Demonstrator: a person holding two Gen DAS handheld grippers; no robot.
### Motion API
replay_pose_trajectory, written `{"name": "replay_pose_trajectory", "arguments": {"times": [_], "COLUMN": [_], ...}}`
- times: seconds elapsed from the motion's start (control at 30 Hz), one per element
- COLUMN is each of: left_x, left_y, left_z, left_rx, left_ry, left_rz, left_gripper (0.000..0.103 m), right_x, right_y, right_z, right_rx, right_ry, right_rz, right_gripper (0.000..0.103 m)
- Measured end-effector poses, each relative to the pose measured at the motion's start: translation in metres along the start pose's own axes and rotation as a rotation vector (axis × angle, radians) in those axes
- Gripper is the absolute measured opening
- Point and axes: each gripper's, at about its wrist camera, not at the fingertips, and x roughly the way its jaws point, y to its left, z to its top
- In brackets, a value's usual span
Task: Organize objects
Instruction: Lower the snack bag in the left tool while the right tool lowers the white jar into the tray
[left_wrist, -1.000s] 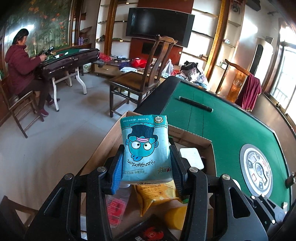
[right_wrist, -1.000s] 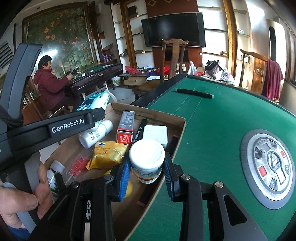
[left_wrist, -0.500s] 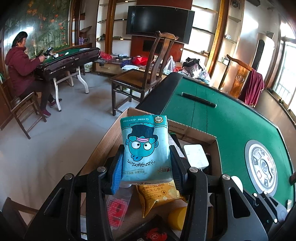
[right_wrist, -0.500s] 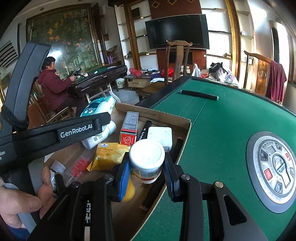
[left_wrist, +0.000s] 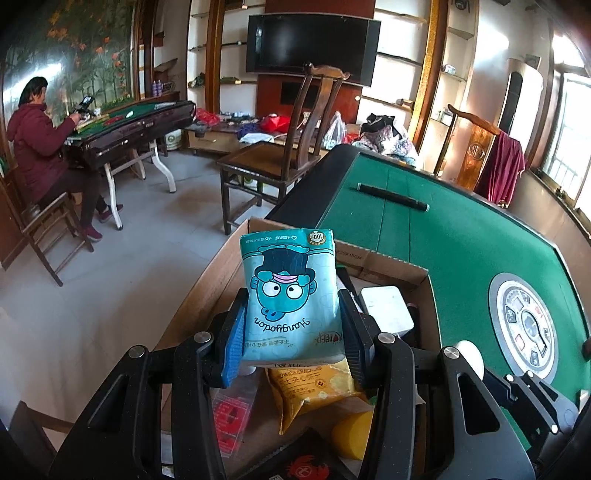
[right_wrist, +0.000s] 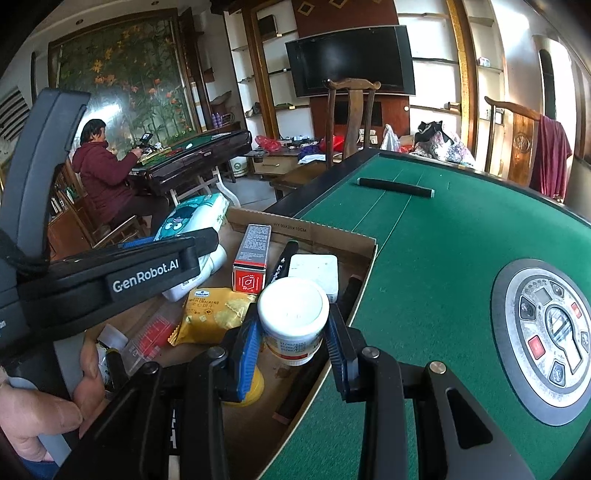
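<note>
My left gripper (left_wrist: 290, 326) is shut on a teal tissue pack (left_wrist: 290, 295) printed with a cartoon face, held upright above the cardboard box (left_wrist: 384, 264). The same tissue pack (right_wrist: 192, 218) shows in the right wrist view behind the left gripper's black body. My right gripper (right_wrist: 293, 341) is shut on a small white jar (right_wrist: 293, 319) with a white lid, held over the box's right side near the cardboard box wall (right_wrist: 325, 232). Inside the box lie a yellow cracker packet (right_wrist: 212, 314), a red and grey carton (right_wrist: 253, 264), a black marker (right_wrist: 282, 262) and a white flat case (right_wrist: 314, 269).
The box sits on the left edge of a green felt game table (right_wrist: 443, 258) with a round control panel (right_wrist: 546, 339) in its middle and a black bar (right_wrist: 395, 186) farther back. A wooden chair (left_wrist: 291, 147) stands beyond. A person sits at another table (left_wrist: 37, 147) at far left.
Both grippers keep their hold. Each view has shifted only slightly; the tissue pack and the jar stay in the same places between the fingers.
</note>
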Motion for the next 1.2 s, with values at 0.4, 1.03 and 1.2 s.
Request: {"name": "replay_pose_trajectory", "arguments": {"times": [0.4, 1.03, 1.2], "left_x": [0.002, 0.003, 0.002], "left_y": [-0.005, -0.011, -0.011], "left_z": [-0.002, -0.004, -0.004], "left_rx": [0.023, 0.039, 0.041], "left_ry": [0.005, 0.009, 0.008], "left_rz": [-0.003, 0.002, 0.003], "left_gripper": [0.046, 0.046, 0.046], "right_x": [-0.001, -0.01, -0.01], "right_y": [-0.002, 0.0, 0.0], "right_z": [0.002, 0.002, 0.002], "right_rx": [0.002, 0.005, 0.003], "right_ry": [-0.007, -0.02, -0.017], "right_rz": [-0.012, -0.009, -0.009], "right_gripper": [0.034, 0.034, 0.034]}}
